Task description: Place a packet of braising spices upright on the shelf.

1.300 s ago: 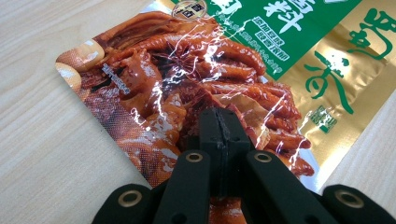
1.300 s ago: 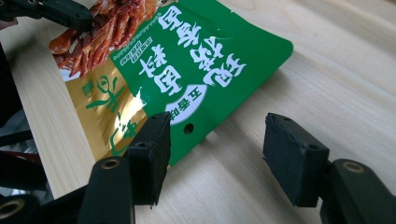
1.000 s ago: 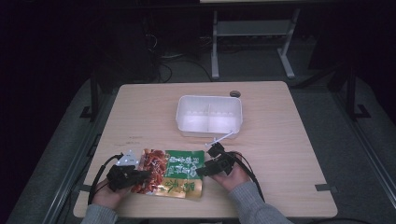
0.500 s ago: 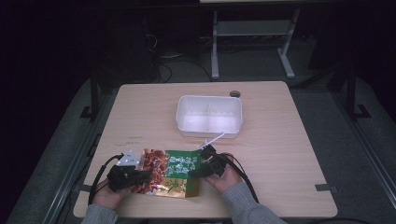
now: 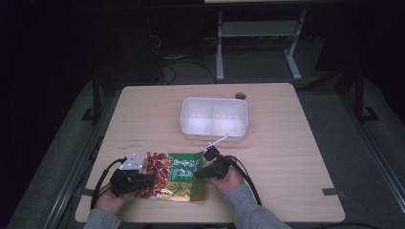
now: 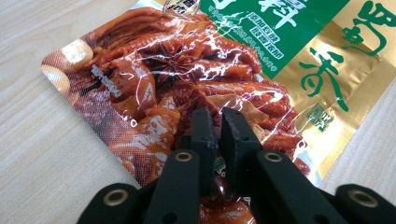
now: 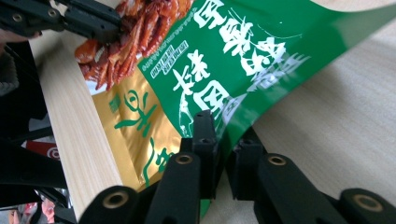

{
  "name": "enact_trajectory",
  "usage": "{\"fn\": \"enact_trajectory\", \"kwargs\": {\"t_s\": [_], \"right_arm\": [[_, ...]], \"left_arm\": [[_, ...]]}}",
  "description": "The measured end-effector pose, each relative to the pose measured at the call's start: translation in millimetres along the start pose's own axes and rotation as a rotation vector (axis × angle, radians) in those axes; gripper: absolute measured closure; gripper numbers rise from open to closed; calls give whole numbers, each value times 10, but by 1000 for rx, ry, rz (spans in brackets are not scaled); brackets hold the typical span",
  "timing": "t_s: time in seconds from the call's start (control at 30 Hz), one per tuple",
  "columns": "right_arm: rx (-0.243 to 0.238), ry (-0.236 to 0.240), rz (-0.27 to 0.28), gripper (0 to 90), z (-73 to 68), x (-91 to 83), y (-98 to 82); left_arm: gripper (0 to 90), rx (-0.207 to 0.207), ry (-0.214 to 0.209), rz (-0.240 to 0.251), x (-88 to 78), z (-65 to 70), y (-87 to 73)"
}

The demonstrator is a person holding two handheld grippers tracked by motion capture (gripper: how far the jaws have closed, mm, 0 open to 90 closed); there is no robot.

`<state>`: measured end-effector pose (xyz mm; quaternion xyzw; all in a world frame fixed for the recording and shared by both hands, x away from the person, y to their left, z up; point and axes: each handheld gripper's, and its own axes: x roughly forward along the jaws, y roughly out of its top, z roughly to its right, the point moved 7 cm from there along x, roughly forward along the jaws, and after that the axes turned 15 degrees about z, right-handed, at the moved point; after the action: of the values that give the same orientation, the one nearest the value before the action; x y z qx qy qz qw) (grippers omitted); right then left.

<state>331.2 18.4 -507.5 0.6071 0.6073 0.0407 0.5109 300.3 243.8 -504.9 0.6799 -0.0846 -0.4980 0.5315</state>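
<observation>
A food packet [image 5: 176, 174], red, green and gold, lies near the table's front edge. My left gripper [image 5: 150, 179] is at its left end, with jaws nearly together over the red picture [image 6: 140, 84]. In the left gripper view the gripper [image 6: 218, 114] appears shut on the foil. My right gripper [image 5: 197, 174] is at the packet's right side. In the right gripper view the green edge [image 7: 224, 56] curves up between the jaws of that gripper [image 7: 222, 126], which is shut on it. The left gripper [image 7: 114, 30] shows at the top left of that view.
A white plastic tub [image 5: 215, 100] stands beyond the packet at the table's middle. A thin white stick [image 5: 217, 141] lies between tub and right gripper. A small dark round object [image 5: 240, 96] sits by the tub's far right corner. Bare wood table [image 5: 296, 157] extends right.
My right gripper has shifted a little left, further onto the packet's right edge. The left gripper and the tub have stayed put.
</observation>
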Motion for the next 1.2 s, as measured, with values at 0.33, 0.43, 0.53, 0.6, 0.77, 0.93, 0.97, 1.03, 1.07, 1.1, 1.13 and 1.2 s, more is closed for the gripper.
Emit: {"fn": "enact_trajectory", "kwargs": {"t_s": [0.33, 0.43, 0.53, 0.6, 0.77, 0.93, 0.97, 1.03, 1.07, 1.1, 1.13, 1.2], "right_arm": [[40, 38, 47, 895, 14, -117, 98], [42, 50, 52, 899, 12, -203, 158], [34, 54, 58, 900, -1, -270, 218], [31, 57, 60, 900, -11, -319, 262], [12, 61, 67, 900, -43, -456, 393], [-8, 63, 66, 900, -82, -589, 523], [-8, 65, 66, 900, -94, -613, 548], [-11, 72, 65, 900, -117, -656, 595], [-12, 73, 64, 900, -128, -675, 617], [-15, 73, 61, 900, -138, -692, 637], [-19, 72, 58, 900, -146, -705, 657], [-29, 67, 45, 900, -161, -721, 688]], "left_arm": [[698, -7, 29, 50, -66, -33, 48], [645, -16, 45, 75, -96, -60, 68], [626, -18, 55, 83, -105, -72, 72], [602, -19, 62, 86, -108, -78, 76], [546, -27, 68, 92, -110, -93, 76], [500, -36, 73, 92, -108, -108, 73], [492, -36, 73, 92, -108, -108, 73], [478, -35, 76, 87, -103, -113, 67], [474, -37, 76, 86, -101, -114, 65], [472, -38, 77, 86, -97, -115, 64], [466, -38, 77, 86, -95, -116, 63], [455, -37, 79, 86, -86, -119, 59]]}}
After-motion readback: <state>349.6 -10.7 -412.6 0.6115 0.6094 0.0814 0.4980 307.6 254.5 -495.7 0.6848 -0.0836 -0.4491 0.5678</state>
